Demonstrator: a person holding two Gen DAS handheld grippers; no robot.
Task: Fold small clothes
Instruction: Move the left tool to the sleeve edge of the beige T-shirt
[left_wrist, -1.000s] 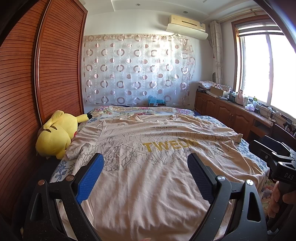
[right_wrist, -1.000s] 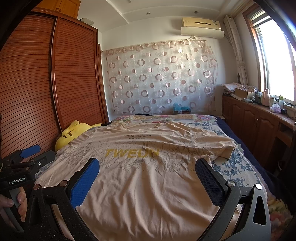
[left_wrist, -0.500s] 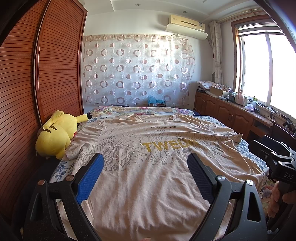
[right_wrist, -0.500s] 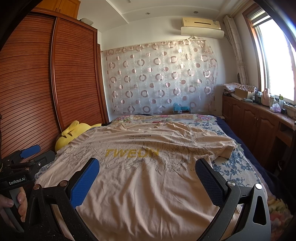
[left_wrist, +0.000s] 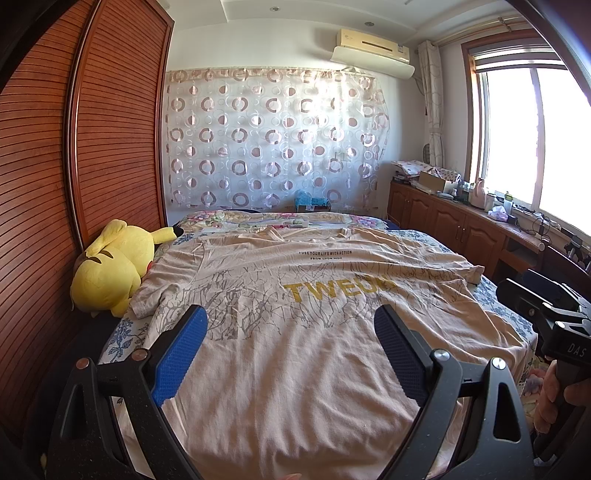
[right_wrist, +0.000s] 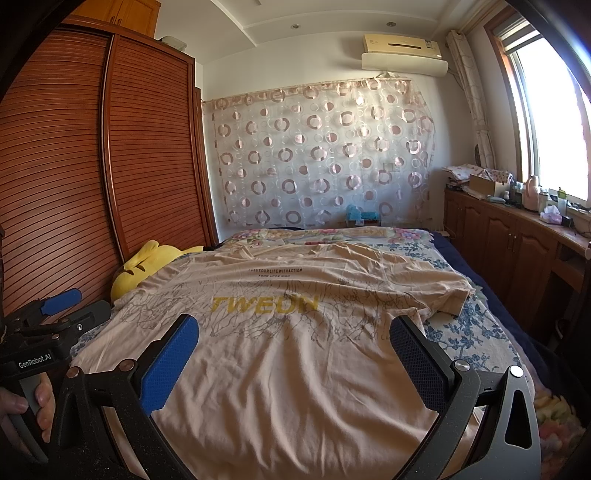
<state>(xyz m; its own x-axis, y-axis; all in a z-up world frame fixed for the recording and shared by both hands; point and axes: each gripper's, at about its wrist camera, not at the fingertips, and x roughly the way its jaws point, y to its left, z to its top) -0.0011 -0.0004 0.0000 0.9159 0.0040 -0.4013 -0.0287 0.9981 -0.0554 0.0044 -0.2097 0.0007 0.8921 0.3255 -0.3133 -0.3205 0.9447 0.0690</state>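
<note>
A beige T-shirt (left_wrist: 295, 350) with yellow lettering lies spread flat, print up, on the bed; it also shows in the right wrist view (right_wrist: 295, 354). Its hem is near me and its collar at the far end. My left gripper (left_wrist: 291, 321) is open and empty, held above the hem end. My right gripper (right_wrist: 295, 332) is open and empty, above the same end, a little to the right. The left gripper's body shows in the right wrist view (right_wrist: 44, 332), and the right gripper's body shows in the left wrist view (left_wrist: 554, 317).
A yellow plush toy (left_wrist: 110, 266) lies at the bed's left edge against the wooden wardrobe (left_wrist: 74, 166). The floral bedsheet (right_wrist: 454, 332) shows beside the shirt. Low cabinets (left_wrist: 461, 229) with clutter run under the window on the right. A curtain (left_wrist: 273, 140) hangs at the back.
</note>
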